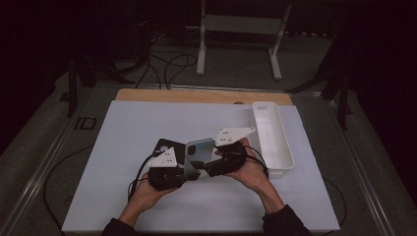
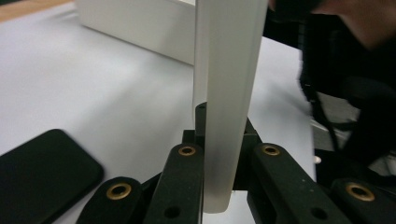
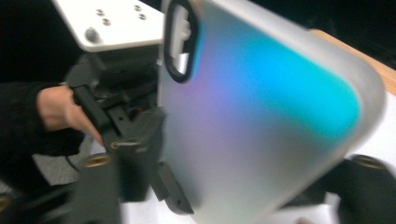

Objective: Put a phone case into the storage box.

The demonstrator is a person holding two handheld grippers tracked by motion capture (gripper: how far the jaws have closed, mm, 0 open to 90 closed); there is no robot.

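Now left gripper (image 2: 219, 154) clamping phone case (image 2: 224, 93), right gripper (image 1: 216, 167) open

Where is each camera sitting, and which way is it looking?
High view: above the table, looking forward and down; both forearms and hands show.
Left gripper view: on the left hand-held gripper, looking along its jaws shut on the phone case.
Right gripper view: on the right hand-held gripper, facing the case's broad side.
All share the case.
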